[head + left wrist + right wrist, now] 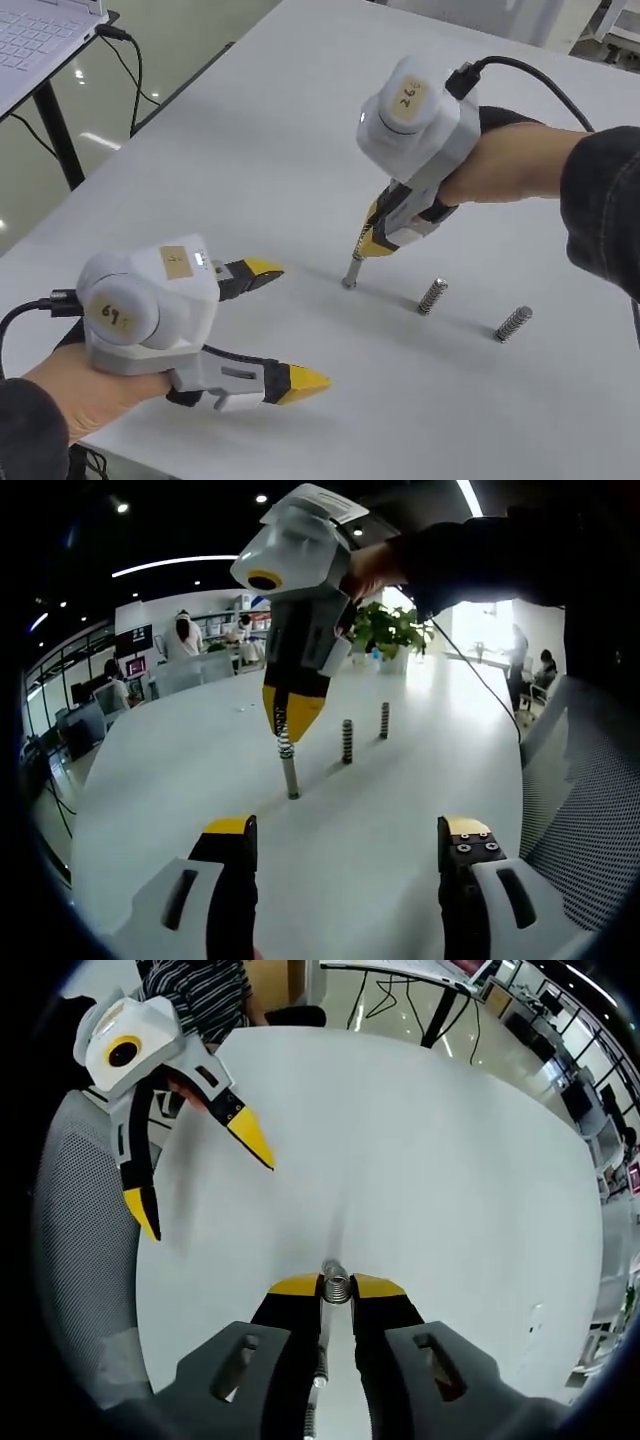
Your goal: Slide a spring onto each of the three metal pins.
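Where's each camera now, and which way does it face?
Head view: headset, looking down at the table; left hand holds left tongs, right hand right tongs.
Left gripper view: on left tongs, facing right tongs at the pin; own jaws open.
Right gripper view: looks down own jaws, shut on the spring.
Shared: each gripper view shows the other tongs.

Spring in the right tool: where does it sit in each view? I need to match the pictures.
Head view: the spring is right of centre, at the right tool, just above a bare pin.
Left gripper view: upper centre-left, at the top of that pin.
Right gripper view: bottom centre, pinched between the yellow tips.
Shared landmark: the open left tool.
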### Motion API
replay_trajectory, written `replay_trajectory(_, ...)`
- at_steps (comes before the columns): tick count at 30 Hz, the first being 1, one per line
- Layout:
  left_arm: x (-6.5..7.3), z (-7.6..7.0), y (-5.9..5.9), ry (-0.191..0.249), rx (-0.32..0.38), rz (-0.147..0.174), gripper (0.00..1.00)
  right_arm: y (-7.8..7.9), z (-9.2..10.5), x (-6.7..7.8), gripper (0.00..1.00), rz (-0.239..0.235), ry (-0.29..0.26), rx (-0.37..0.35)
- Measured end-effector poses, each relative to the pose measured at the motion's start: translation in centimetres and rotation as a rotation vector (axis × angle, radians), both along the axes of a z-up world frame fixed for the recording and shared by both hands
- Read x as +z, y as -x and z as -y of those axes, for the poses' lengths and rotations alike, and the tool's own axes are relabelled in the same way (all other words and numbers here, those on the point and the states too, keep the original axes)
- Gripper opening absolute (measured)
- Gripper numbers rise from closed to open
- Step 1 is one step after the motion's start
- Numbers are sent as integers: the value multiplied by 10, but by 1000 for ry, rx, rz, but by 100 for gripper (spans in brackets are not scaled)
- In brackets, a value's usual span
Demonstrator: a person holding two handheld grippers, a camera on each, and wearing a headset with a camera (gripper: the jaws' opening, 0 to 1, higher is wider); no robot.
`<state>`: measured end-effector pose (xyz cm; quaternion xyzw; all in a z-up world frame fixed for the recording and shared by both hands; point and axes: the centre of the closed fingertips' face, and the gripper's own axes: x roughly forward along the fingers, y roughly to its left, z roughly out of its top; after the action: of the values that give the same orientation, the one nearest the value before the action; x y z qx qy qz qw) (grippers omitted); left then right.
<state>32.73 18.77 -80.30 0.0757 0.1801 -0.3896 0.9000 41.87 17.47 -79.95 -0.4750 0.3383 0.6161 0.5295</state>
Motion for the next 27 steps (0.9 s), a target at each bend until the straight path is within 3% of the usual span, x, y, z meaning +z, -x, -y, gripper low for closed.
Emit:
replay_trajectory(18,-2,0,1,1,6,-7,71,-1,1,-32,13,0,47,6)
replay_trajectory(27,-4,1,0,-2,4,-14,71,-6,2,-38,13,-15,53,-10)
